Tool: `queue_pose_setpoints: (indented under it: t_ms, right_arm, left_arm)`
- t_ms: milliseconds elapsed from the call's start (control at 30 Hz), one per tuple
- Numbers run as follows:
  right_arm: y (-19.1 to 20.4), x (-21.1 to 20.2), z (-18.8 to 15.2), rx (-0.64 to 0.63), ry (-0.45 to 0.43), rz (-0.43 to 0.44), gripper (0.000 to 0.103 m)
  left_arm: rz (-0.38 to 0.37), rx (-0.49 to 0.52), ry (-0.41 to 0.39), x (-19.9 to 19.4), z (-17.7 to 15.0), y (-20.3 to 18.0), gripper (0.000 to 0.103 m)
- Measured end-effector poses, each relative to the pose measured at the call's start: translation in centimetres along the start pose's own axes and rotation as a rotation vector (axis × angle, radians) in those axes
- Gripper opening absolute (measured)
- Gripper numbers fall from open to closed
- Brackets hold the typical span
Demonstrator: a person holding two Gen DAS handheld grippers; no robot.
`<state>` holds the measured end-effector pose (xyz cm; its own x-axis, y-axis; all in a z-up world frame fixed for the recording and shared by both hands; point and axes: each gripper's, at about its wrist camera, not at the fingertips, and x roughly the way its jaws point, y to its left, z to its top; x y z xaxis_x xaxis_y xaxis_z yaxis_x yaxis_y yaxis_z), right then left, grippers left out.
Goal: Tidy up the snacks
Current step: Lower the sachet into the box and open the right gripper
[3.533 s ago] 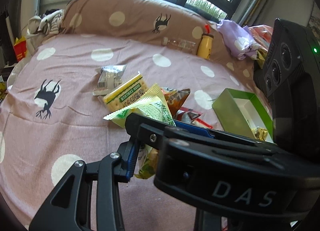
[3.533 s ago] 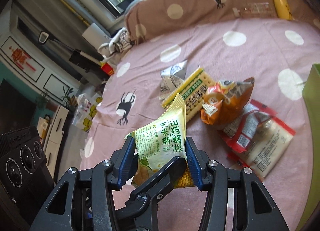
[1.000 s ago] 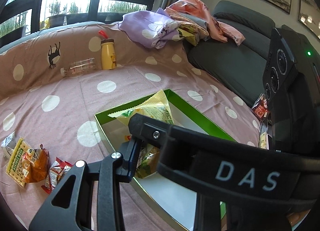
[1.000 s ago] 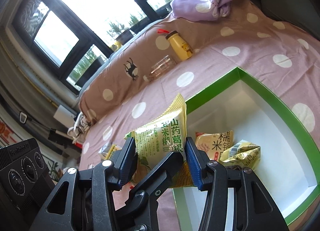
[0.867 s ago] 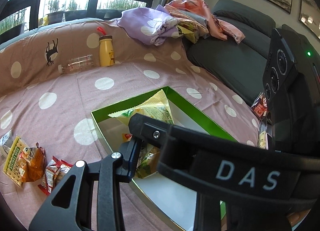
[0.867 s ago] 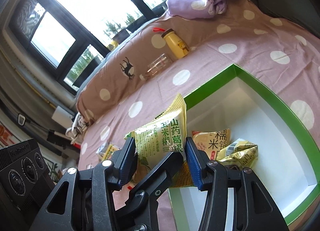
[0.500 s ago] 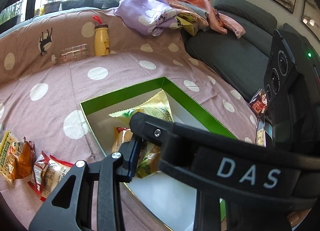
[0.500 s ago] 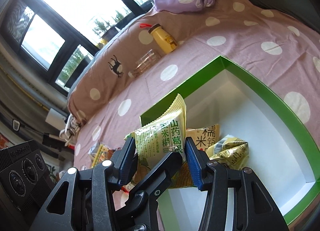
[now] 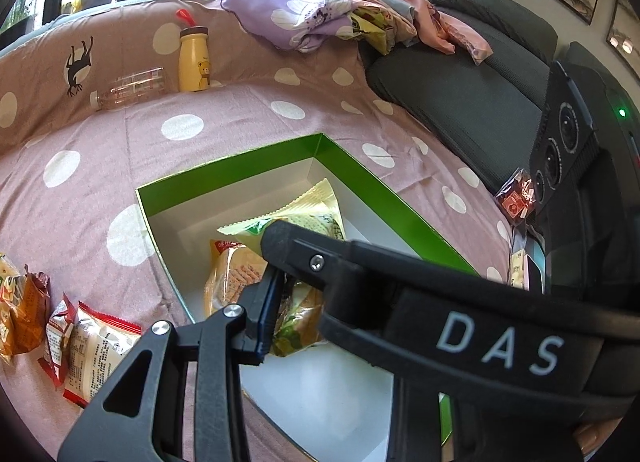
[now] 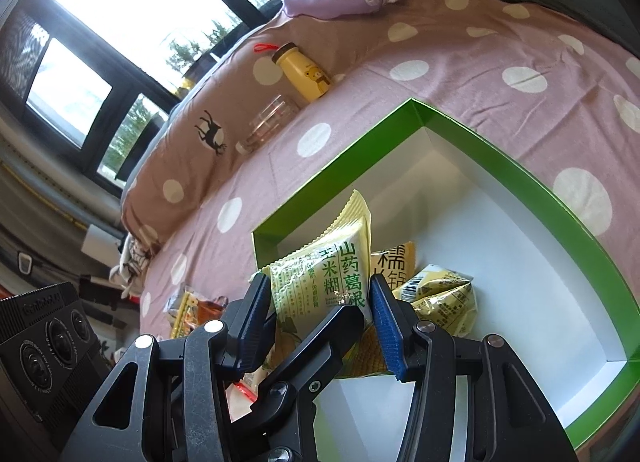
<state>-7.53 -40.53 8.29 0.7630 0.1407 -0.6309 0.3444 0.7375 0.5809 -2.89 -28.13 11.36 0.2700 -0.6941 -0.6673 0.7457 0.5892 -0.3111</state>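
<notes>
A pale green and yellow snack packet [image 10: 328, 274] stands upright between both grippers, low over the open green box [image 10: 500, 153] with its white inside. My right gripper [image 10: 320, 314] is shut on the packet's sides with its blue pads. My left gripper [image 9: 292, 302] is shut on the same packet [image 9: 304, 213] from the other side; its second finger is hidden behind the right gripper's black body. In the box lie an orange packet [image 9: 228, 278] and a crumpled yellow packet [image 10: 444, 298]. Loose snacks [image 9: 92, 350] lie on the spotted cover left of the box [image 9: 224, 169].
A yellow bottle [image 9: 194, 61] and a clear bottle [image 9: 128, 87] on its side rest against the back cushion. A heap of clothes [image 9: 320, 17] lies on a grey sofa [image 9: 480, 101] at the right. A small red packet [image 9: 516, 197] lies beyond the box.
Both grippers carried the packet from the snack pile to the green box, and over the last second sank lower over it. The grip has not changed.
</notes>
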Motion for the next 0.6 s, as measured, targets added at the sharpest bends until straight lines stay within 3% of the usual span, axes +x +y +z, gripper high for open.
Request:
queue_pose_setpoints:
  t_ms: [600]
  right_arm:
    - [-1.4, 0.7, 0.2, 0.054, 0.038, -0.025, 0.054]
  left_arm:
    - [0.008, -0.02, 0.069, 1.6, -0.2, -0.2, 0.031]
